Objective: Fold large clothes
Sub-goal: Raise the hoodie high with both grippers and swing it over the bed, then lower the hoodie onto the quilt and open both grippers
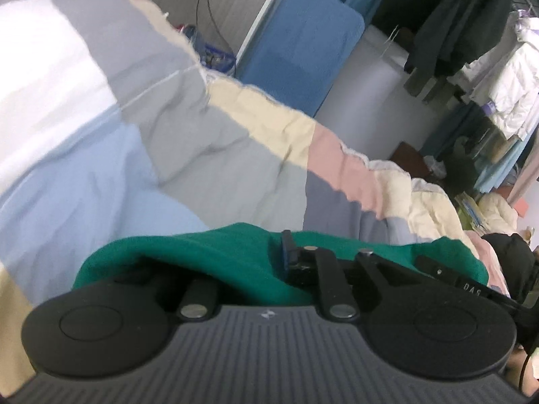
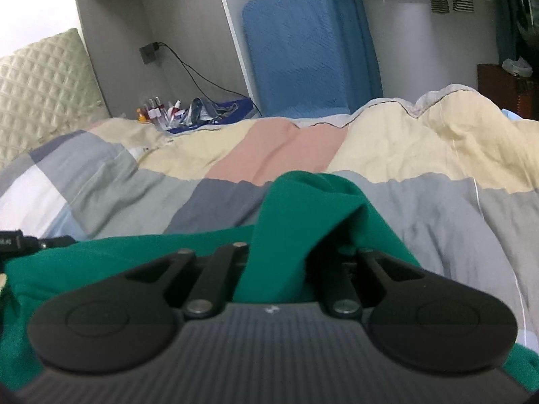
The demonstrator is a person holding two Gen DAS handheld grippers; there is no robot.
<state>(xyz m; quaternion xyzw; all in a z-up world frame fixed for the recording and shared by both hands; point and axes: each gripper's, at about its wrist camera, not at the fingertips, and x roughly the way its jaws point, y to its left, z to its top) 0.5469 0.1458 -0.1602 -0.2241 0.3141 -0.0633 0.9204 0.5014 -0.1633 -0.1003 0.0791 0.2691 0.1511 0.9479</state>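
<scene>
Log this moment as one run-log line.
green garment on patchwork quilt | right gripper: shut on garment | left gripper: cloth-draped, grip unclear

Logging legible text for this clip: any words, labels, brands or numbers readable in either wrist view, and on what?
"DAS": white letters on the black bar at the right edge of the left wrist view.
Too blurred to read: white print on the black block at the left edge of the right wrist view.
Too small to read: labels on the small bottles.
The emblem on the ribbed housing has no letters.

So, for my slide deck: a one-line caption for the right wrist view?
Right gripper with green garment bunched between its fingers, over a patchwork quilt.
</scene>
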